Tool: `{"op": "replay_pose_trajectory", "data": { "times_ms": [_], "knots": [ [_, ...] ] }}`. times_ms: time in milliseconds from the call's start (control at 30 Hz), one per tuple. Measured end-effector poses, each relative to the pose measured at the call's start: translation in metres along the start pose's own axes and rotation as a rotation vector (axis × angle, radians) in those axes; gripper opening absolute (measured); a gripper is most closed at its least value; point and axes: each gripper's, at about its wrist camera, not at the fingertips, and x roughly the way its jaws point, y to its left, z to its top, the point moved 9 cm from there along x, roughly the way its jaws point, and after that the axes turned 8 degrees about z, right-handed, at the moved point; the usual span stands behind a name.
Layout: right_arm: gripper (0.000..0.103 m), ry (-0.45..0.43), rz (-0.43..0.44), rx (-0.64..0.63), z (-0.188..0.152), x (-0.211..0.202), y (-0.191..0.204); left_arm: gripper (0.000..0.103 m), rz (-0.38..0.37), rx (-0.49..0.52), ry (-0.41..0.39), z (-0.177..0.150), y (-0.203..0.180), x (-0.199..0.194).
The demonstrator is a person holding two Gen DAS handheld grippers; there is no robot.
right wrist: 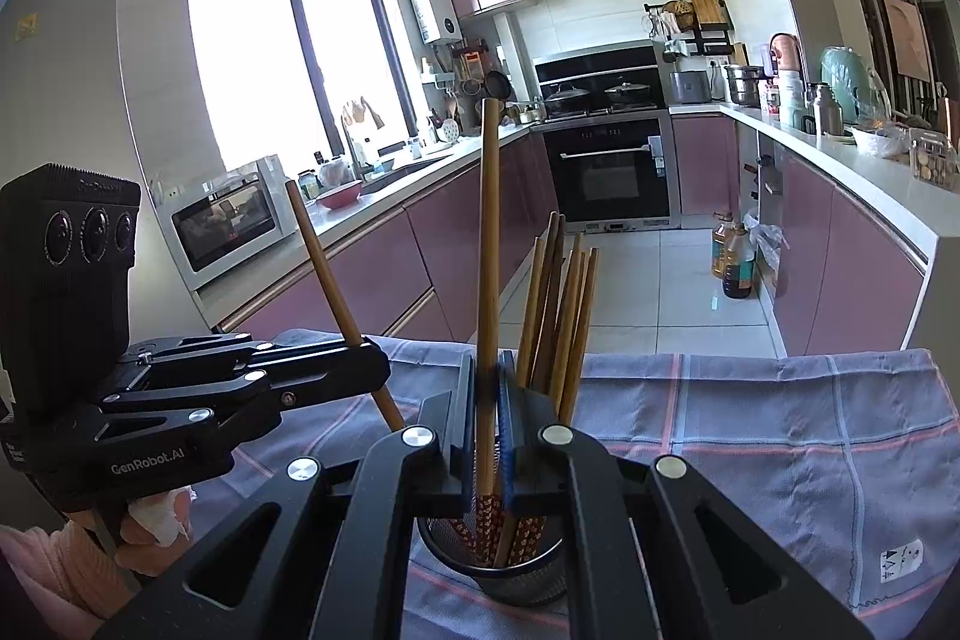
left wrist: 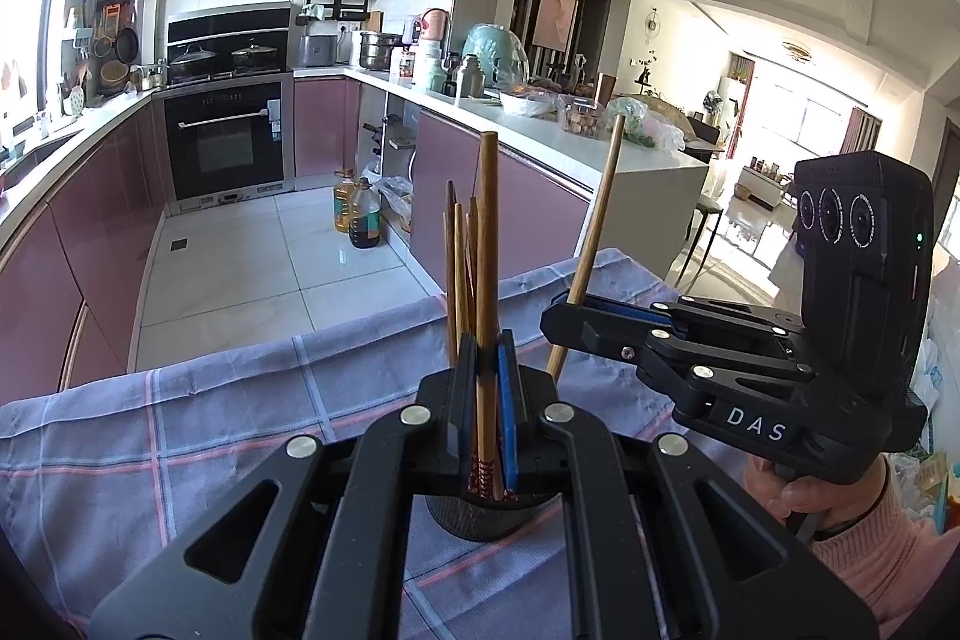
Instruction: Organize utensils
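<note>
Nearest the left wrist lens, the left gripper (left wrist: 487, 400) was clenched on a single wooden chopstick (left wrist: 486, 280), held upright with its patterned red lower end dipping into the dark mesh utensil holder (left wrist: 480, 517) just below the jaws; several more chopsticks (left wrist: 461, 268) stood behind it in the same cup. The right gripper (left wrist: 567, 307) came in from the right of that view — black, marked with white letters — and was likewise closed on its own chopstick (left wrist: 591, 244), which leaned away from the holder, its lower tip near the holder's rim. In the right wrist view the right gripper (right wrist: 487, 412) gripped a chopstick (right wrist: 489, 250) above the holder (right wrist: 510, 574); the bundle (right wrist: 561, 310) of loose sticks fanned to the right inside it, and the left gripper (right wrist: 366, 355) pinched its tilted chopstick (right wrist: 336, 280) at the left. The holder sat on a blue-grey checked cloth (right wrist: 750, 448) with pink lines; a hand (left wrist: 804, 496) in a pink sleeve (left wrist: 882, 562) held the right tool.
</note>
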Motion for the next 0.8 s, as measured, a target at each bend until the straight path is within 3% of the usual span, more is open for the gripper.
{"op": "replay_pose_trajectory", "data": {
  "times_ms": [800],
  "knots": [
    [0.006,0.027,0.001,0.022,-0.01,0.009,-0.001,0.008,0.002,0.01,0.041,-0.009,-0.008,0.013]
  ]
}}
